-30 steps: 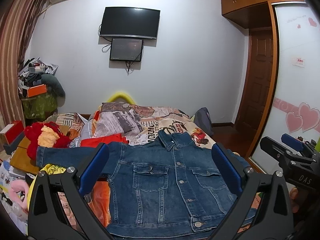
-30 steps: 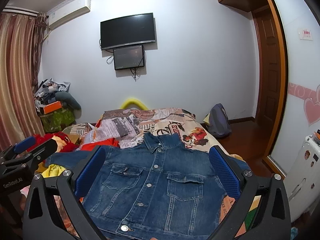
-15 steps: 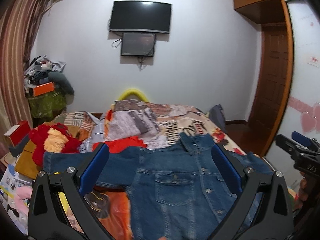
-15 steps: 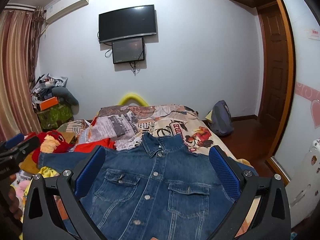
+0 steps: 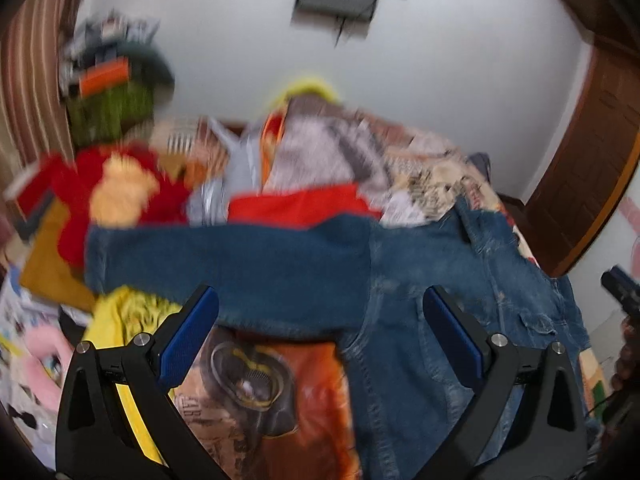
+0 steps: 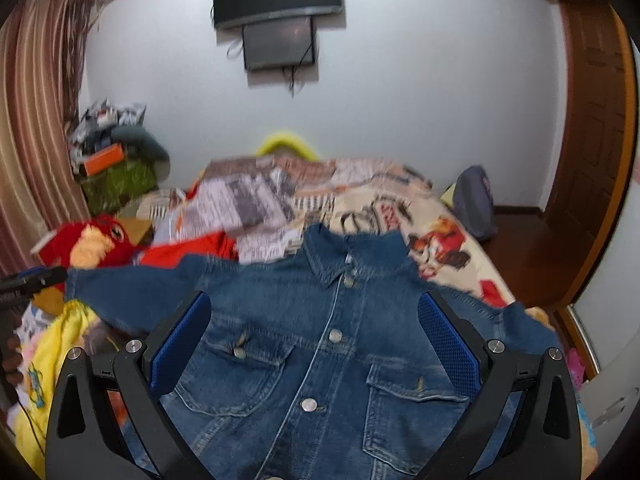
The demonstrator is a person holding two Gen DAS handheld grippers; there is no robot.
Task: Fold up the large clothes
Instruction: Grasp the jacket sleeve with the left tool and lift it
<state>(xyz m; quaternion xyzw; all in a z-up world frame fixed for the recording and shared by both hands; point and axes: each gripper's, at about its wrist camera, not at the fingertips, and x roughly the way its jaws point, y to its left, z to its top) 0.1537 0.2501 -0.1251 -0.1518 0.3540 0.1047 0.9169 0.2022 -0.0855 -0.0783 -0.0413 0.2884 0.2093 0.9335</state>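
Both tools wide apart, empty

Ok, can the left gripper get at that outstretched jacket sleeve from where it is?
Probably yes. The left gripper is open and points at the sleeve, which lies flat on top of the bed clutter with nothing over it. The view is blurred, so the gap left is unclear.
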